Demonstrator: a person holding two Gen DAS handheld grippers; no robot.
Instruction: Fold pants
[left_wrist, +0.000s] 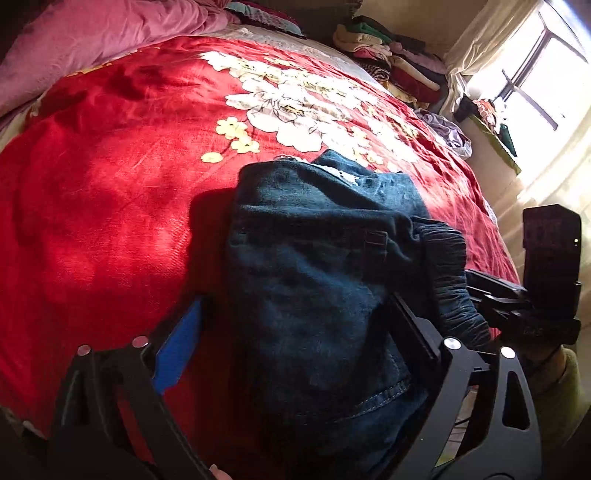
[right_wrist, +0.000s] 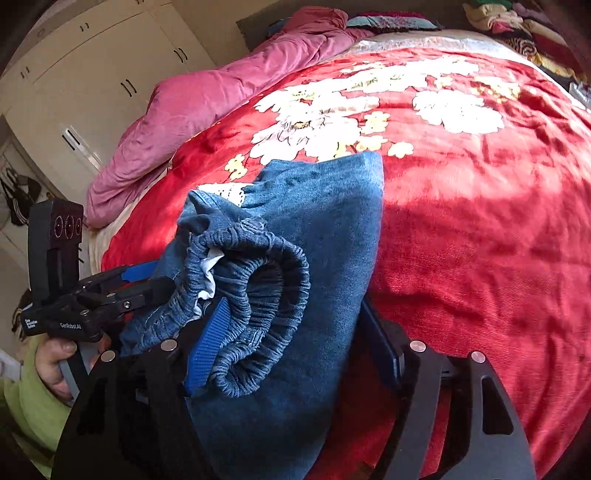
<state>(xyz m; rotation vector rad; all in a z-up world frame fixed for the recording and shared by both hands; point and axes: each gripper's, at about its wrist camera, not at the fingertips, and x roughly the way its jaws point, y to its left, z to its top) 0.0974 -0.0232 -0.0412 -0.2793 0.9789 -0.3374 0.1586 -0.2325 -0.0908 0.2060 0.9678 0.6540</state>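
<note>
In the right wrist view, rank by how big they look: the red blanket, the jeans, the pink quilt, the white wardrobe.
1. red blanket
2. jeans, though enlarged by being nearest the camera
3. and 4. pink quilt and white wardrobe: too alike to rank
</note>
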